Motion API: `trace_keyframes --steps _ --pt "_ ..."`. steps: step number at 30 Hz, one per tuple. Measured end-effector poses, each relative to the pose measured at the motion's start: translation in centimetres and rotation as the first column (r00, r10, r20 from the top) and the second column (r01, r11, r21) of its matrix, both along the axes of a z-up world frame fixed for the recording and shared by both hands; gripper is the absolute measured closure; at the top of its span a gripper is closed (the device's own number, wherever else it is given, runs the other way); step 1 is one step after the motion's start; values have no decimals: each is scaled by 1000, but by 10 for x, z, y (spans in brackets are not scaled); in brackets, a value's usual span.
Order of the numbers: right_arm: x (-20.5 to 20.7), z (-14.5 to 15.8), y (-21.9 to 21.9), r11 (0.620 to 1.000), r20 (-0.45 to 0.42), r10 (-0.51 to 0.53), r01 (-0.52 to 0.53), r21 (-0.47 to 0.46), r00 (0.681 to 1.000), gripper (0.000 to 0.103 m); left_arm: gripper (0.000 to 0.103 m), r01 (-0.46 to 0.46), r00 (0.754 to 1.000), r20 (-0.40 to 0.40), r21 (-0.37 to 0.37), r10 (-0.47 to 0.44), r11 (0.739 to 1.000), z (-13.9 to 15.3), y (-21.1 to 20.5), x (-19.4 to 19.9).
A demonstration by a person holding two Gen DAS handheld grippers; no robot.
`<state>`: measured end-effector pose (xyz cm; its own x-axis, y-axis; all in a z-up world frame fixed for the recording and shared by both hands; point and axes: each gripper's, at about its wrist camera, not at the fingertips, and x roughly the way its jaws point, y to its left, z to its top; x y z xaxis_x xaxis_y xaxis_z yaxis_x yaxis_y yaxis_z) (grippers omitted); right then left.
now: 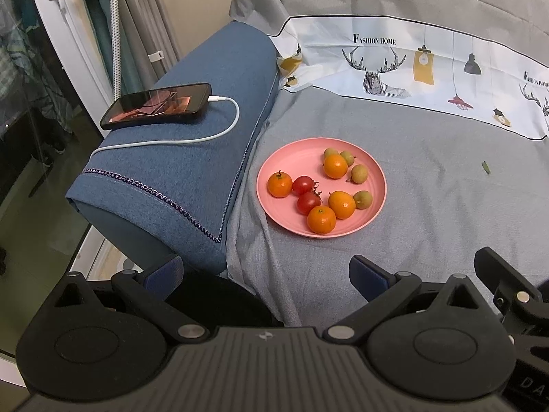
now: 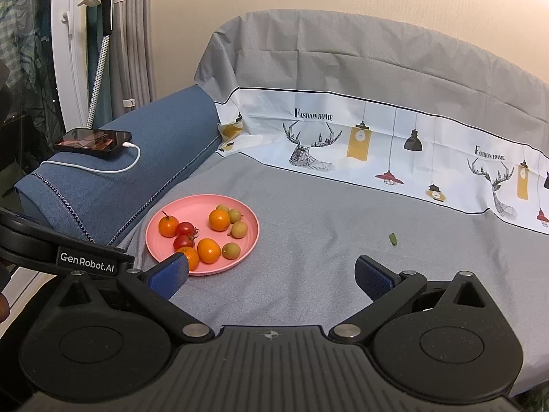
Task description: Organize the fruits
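Now both grippers, left gripper (image 1: 266,274) and right gripper (image 2: 271,273), are hovering near the round pink plastic plate (image 1: 274,163) of small fruits, fingers spread wide, holding nothing.

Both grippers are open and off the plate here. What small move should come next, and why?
Probably ease the right gripper forward and left toward the nearest orange on the pink plate. Both grippers hold nothing, the left gripper sits farther back, and all the fruit is still mixed on that plate.

Matt pink plastic plate (image 1: 372,185), glossy-skinned tomatoes (image 1: 303,185), woven grey cloth cover (image 1: 429,206), and my jaws carry textured blue pads (image 2: 170,274).
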<state>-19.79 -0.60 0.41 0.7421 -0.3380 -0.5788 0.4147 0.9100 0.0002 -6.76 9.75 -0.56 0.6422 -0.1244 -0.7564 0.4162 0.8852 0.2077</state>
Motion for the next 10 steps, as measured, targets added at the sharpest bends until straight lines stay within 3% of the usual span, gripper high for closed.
trace_keyframes --steps 10 --pt "1 -1 1 1000 0 1 -1 4 1000 1 0 -20 1000 16 9 20 1000 -1 3 1"
